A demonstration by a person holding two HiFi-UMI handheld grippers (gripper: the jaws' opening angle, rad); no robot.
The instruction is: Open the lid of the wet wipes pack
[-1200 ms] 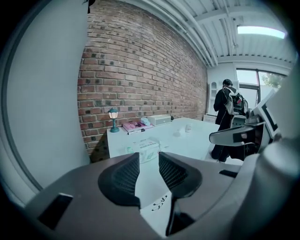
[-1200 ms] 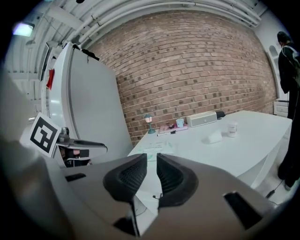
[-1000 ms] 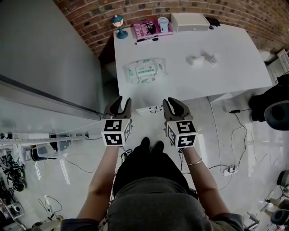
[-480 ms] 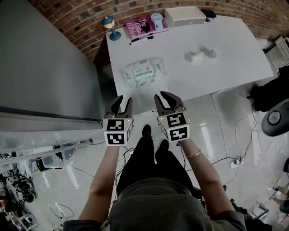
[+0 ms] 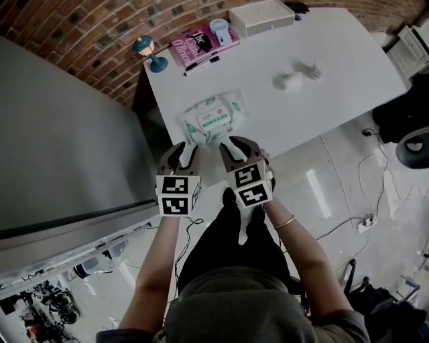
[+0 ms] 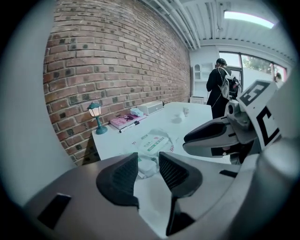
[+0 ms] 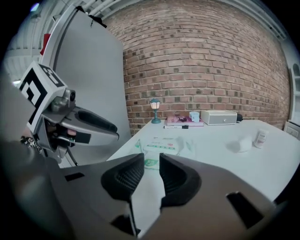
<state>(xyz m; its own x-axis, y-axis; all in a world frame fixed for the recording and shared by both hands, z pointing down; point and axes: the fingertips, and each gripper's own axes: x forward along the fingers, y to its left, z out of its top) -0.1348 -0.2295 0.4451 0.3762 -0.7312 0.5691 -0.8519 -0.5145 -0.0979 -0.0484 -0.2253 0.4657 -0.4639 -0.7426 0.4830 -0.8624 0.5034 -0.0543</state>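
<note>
The wet wipes pack (image 5: 213,119), white with green print, lies flat near the front left of the white table (image 5: 335,80), its lid down. My left gripper (image 5: 179,154) hovers just short of the table's near edge, open and empty. Beside it my right gripper (image 5: 236,147) points at the pack's near end; its jaws are opening with nothing between them. In the left gripper view the pack (image 6: 152,143) lies beyond the open gripper (image 6: 148,163). In the right gripper view the pack (image 7: 161,146) lies ahead of that gripper (image 7: 151,165).
At the table's back stand a small teal lamp (image 5: 149,52), a pink book (image 5: 201,41) with a pen, a cup (image 5: 219,28) and a white box (image 5: 261,17). A crumpled tissue (image 5: 285,82) and small bottle (image 5: 313,69) lie mid-table. A grey panel (image 5: 60,147) stands left.
Both grippers have moved forward from over the floor to the table's near edge, close to the pack. The right jaws stand wider apart than before.
</note>
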